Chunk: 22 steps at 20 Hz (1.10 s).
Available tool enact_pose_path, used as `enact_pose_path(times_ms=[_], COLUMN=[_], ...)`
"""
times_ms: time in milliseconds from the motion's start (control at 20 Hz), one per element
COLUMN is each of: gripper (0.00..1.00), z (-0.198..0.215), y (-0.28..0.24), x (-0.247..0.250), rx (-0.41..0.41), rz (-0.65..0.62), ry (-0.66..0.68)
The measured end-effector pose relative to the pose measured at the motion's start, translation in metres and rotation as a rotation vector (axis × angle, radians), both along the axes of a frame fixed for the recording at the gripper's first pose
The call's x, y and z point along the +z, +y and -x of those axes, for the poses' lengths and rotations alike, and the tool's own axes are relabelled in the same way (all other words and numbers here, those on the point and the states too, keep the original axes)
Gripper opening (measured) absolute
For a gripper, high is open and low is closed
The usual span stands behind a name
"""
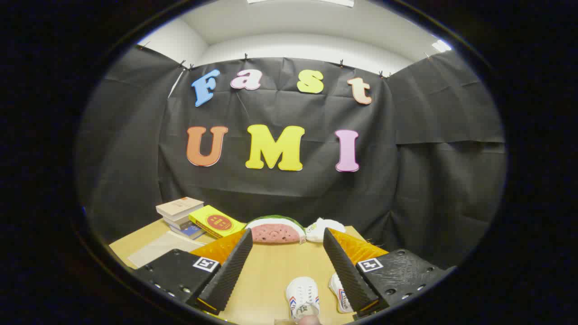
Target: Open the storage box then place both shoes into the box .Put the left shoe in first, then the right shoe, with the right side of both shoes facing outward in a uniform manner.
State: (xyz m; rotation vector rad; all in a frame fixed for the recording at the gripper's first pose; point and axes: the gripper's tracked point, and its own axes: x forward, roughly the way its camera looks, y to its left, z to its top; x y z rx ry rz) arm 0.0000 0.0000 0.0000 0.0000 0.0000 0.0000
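Two white shoes with red and blue side marks stand on the wooden table [271, 280], toes pointing away from me. One shoe [302, 298] lies between my fingers, close in. The other shoe [339, 293] is just to its right, partly hidden behind the right finger [345, 271]. My gripper [285, 271] hovers above the table, open wide, with nothing held between its fingers. The left finger [228, 273] stands well apart from both shoes.
A stack of books [179, 216] and a yellow book [216, 222] lie at the table's far left. A watermelon-slice cushion [275, 230] and a white crumpled thing [323, 228] sit at the far edge. A pale flat sheet [158, 248] lies at left.
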Motion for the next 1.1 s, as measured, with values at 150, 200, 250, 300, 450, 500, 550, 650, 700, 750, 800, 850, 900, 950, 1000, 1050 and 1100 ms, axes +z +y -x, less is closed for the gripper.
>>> enact_pose_path(times_ms=[150,200,250,300,450,500,550,650,700,750,800,850,900,950,1000,1050,1100], gripper=[0.95,0.95,0.95,0.95,0.95,0.95,0.95,0.95,0.95,0.95,0.95,0.95,0.95,0.95,0.95,0.95,0.96], z=[-0.002,-0.003,-0.003,-0.002,-0.004,-0.003,-0.003,-0.003,0.000,0.001,0.002,0.002,0.004,0.005,0.006,0.009,0.011], y=[0.010,0.009,0.007,0.007,0.011,0.011,0.012,0.012,0.011,0.008,0.005,0.004,0.002,-0.002,-0.007,-0.009,-0.013], x=[0.001,0.001,0.003,0.003,-0.001,-0.001,0.000,0.004,0.006,0.008,0.009,0.008,0.007,0.006,0.007,0.006,0.005], rx=[0.011,0.004,-0.006,-0.009,-0.010,-0.010,-0.011,-0.010,-0.012,-0.017,-0.020,-0.021,-0.025,-0.035,-0.041,-0.045,-0.049], rz=[-0.016,-0.008,-0.004,-0.002,0.004,0.000,-0.005,-0.007,-0.003,0.003,0.004,0.001,0.004,0.007,0.005,-0.003,-0.009], ry=[0.000,-0.003,-0.011,-0.013,-0.003,-0.002,-0.002,-0.004,-0.009,-0.013,-0.013,-0.012,-0.007,-0.003,0.000,0.002,0.005])
